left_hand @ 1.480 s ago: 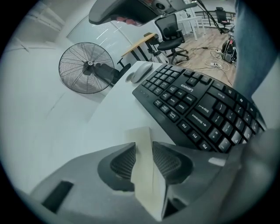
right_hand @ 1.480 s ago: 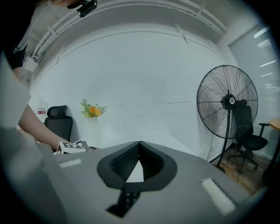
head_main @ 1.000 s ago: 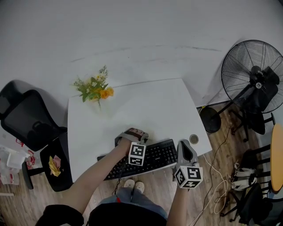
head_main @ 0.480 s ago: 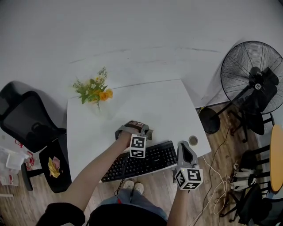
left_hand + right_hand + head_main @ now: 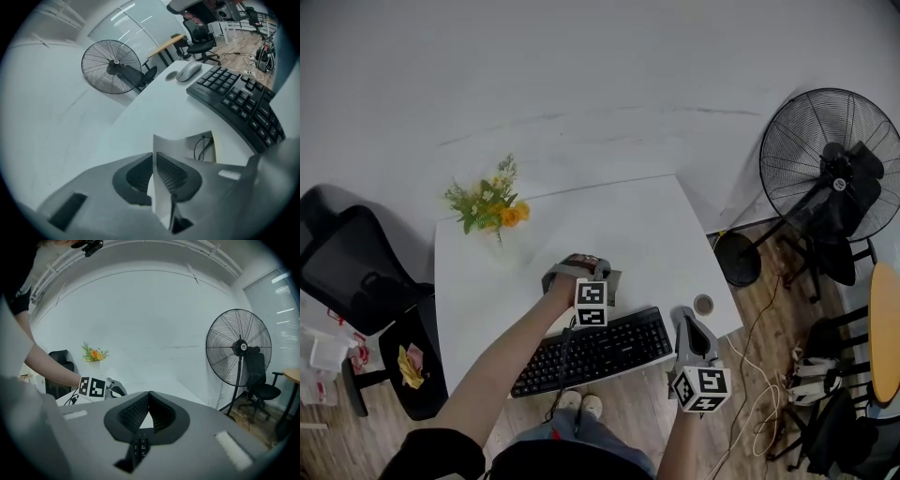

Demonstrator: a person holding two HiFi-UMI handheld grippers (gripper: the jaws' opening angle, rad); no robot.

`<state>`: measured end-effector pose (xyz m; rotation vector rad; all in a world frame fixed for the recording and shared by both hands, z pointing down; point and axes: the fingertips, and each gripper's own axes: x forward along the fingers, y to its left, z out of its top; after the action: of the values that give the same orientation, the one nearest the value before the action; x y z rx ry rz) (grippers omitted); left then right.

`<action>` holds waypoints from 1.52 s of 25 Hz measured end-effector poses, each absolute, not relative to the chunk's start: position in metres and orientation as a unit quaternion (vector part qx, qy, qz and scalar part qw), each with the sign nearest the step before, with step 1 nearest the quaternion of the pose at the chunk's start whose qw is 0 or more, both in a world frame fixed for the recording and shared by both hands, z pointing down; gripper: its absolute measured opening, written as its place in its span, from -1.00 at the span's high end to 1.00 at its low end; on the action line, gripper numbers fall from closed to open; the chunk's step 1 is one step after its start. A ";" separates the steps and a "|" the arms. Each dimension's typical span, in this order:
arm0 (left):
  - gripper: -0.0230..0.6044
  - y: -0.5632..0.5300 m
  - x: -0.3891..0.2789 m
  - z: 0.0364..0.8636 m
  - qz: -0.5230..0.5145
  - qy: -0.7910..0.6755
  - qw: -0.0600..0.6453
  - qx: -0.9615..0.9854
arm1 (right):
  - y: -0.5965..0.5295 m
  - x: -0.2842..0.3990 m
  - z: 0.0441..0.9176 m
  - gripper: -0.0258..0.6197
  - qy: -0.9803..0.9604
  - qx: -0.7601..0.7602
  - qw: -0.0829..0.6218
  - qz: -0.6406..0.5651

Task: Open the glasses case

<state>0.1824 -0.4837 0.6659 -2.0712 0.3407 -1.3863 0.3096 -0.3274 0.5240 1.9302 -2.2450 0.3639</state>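
The grey glasses case [image 5: 602, 274] lies on the white table [image 5: 647, 225] just beyond the keyboard. Its thin pale flap [image 5: 161, 187] stands up between the pads of my left gripper [image 5: 153, 158], which pinches it; these jaws have just been opening a little, with the flap still between them. Behind the flap the case's inside [image 5: 202, 146] shows, with something thin and dark in it. In the head view the left gripper [image 5: 578, 272] covers most of the case. My right gripper [image 5: 693, 321] hovers at the table's near right corner, shut and empty [image 5: 149, 397].
A black keyboard [image 5: 591, 352] lies along the table's near edge, with a grey mouse [image 5: 189, 71] and a small round object [image 5: 703, 304] to its right. A vase of flowers [image 5: 487, 202] stands at the far left corner. A floor fan [image 5: 825, 178] stands right of the table and an office chair [image 5: 356, 272] left.
My left gripper has moved away from the keyboard, farther onto the table, taking the case's flap with it. The right gripper has stayed where it was.
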 end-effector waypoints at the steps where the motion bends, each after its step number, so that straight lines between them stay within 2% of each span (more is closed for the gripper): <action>1: 0.81 -0.485 0.183 0.667 -0.525 0.130 0.305 -0.784 | -0.327 0.310 0.524 0.88 -0.750 0.646 0.079 0.122; 8: 0.80 -0.487 0.183 0.666 -0.523 0.136 0.298 -0.787 | -0.326 0.311 0.522 0.88 -0.750 0.645 0.080 0.121; 14: 0.70 -0.477 0.181 0.657 -0.510 0.141 0.289 -0.798 | -0.326 0.305 0.520 0.88 -0.757 0.638 0.078 0.120; 22: 0.73 -0.459 0.175 0.609 -0.437 0.192 0.258 -0.840 | -0.331 0.290 0.511 0.88 -0.771 0.623 0.068 0.111; 24: 0.74 -0.457 0.172 0.591 -0.403 0.222 0.231 -0.857 | -0.333 0.285 0.509 0.88 -0.775 0.619 0.064 0.109; 28: 0.81 -0.457 0.153 0.546 -0.299 0.302 0.133 -0.895 | -0.338 0.273 0.503 0.88 -0.785 0.609 0.054 0.102; 34: 0.90 -0.450 0.100 0.480 -0.129 0.415 0.002 -0.901 | -0.348 0.262 0.491 0.88 -0.792 0.602 0.040 0.092; 38: 0.90 -0.437 0.061 0.452 -0.046 0.454 -0.040 -0.889 | -0.355 0.255 0.480 0.88 -0.795 0.601 0.027 0.081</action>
<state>0.0611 -0.4370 0.4524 -2.8656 1.4655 -0.1480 0.2551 -0.3546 0.4801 1.8563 -2.4553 0.2494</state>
